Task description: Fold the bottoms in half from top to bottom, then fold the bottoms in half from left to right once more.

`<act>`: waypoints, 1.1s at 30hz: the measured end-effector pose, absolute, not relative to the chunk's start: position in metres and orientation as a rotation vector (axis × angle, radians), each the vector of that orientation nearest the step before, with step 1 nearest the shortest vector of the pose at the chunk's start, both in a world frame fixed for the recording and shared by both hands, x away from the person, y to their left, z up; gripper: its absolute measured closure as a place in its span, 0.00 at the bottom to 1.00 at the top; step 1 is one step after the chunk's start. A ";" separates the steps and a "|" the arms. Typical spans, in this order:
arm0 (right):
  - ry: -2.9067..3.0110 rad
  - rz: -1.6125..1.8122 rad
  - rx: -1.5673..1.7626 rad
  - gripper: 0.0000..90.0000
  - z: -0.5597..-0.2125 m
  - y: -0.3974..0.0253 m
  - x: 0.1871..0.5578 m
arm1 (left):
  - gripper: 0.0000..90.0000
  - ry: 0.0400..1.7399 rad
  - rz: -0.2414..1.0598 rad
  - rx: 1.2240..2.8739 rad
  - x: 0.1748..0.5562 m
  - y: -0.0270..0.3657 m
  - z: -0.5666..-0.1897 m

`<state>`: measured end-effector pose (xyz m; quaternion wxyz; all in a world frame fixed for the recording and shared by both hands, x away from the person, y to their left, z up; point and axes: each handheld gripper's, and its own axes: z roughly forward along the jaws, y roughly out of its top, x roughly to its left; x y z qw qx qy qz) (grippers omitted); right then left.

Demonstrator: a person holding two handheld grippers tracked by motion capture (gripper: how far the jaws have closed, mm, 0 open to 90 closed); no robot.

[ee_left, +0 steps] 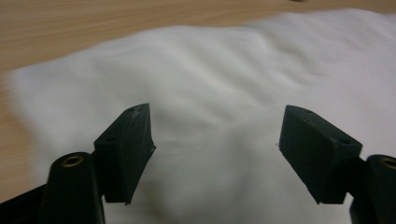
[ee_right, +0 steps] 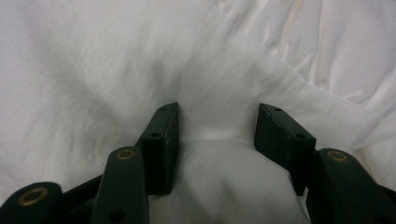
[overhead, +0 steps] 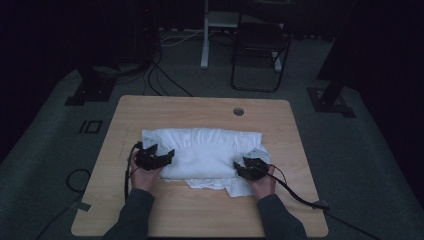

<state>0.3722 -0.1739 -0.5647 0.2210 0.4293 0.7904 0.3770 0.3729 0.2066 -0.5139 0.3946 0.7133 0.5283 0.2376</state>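
Cloth (overhead: 202, 150) mid-fold on table (overhead: 150, 107): left gripper (ee_left: 215, 140) agape over its left end, right gripper (ee_right: 217, 128) half-closed around a bunched fold, likely needing a firmer pinch.

We count one white cloth (overhead: 202, 150), one wooden table (overhead: 200, 215), two grippers, one folding chair (overhead: 260, 47) out back.

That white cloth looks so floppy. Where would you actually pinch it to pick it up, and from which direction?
Probably at the near corners of the white cloth, coming in from the person's side of the table. The folded bulk lies flat, but its near edge is layered and rumpled, giving ridges to pinch. The right gripper already has a fold bunched between its part-open jaws.
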 end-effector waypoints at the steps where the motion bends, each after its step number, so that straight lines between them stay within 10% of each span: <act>1: 2.184 1.043 1.188 0.54 -0.565 -0.174 0.372 | 0.24 1.391 0.619 1.806 0.376 0.214 -0.517; 33: 2.160 1.056 1.188 0.54 -0.567 -0.173 0.370 | 0.00 1.634 0.665 1.865 0.394 0.223 -0.560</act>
